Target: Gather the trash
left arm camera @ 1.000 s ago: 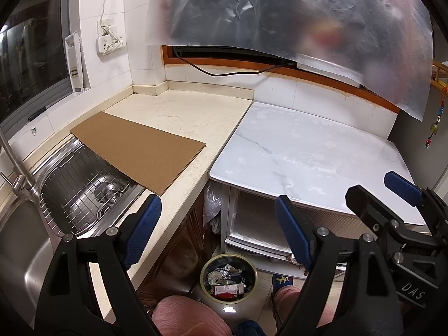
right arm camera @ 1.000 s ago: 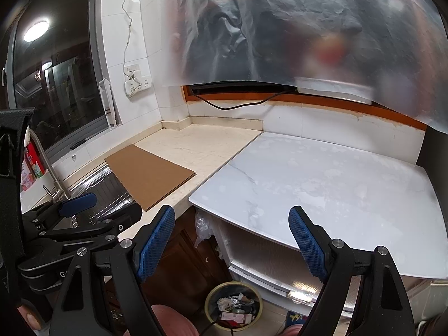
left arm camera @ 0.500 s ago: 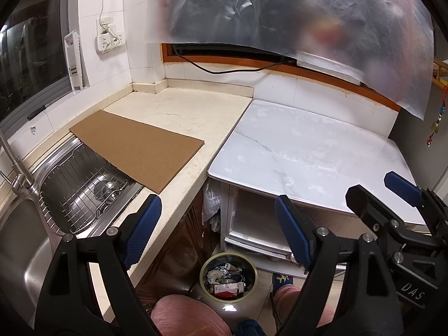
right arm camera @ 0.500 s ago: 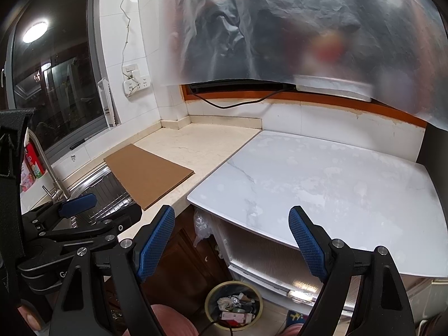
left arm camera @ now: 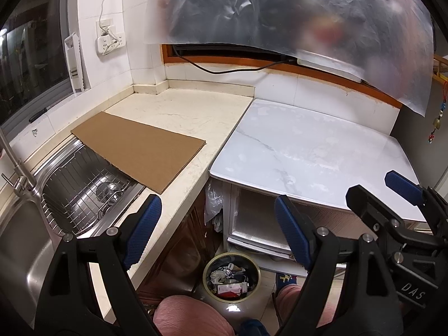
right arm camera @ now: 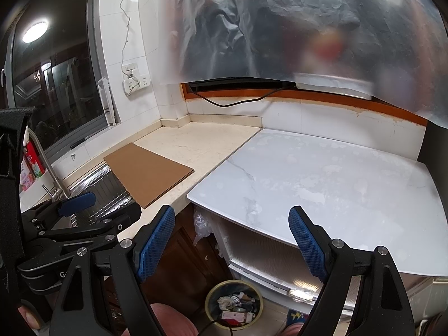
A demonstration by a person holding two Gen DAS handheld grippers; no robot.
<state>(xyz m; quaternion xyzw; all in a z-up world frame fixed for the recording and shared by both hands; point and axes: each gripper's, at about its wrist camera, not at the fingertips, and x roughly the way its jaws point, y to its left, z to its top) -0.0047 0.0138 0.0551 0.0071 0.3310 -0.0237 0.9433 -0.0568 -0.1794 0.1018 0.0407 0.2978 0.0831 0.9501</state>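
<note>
Left claw: the left gripper hangs above the counter edge, jaws spread wide, nothing between its blue pads.
Right claw: the right gripper is likewise wide open and empty, held beside the left one, just to its right, over the front edge of the white table.
Directly below: a round trash bin stands on the floor between the wooden cabinet and the table's lower shelf, already holding crumpled wrappers and foil. The person's knees show just in front of it.
Counter: a flat cardboard sheet lies on the cream countertop, one end overhanging the steel sink and its wire rack.
Key relation: the cardboard, the only loose item seen on either surface, lies ahead and to the left of both claws. Its long axis runs from the sink side toward the table. The left claw looks nearer to it.
Judgement: if the cardboard counts as trash, the left claw would likely reach forward for its near edge.
Background: blurred plastic sheeting covers the upper wall.
</note>
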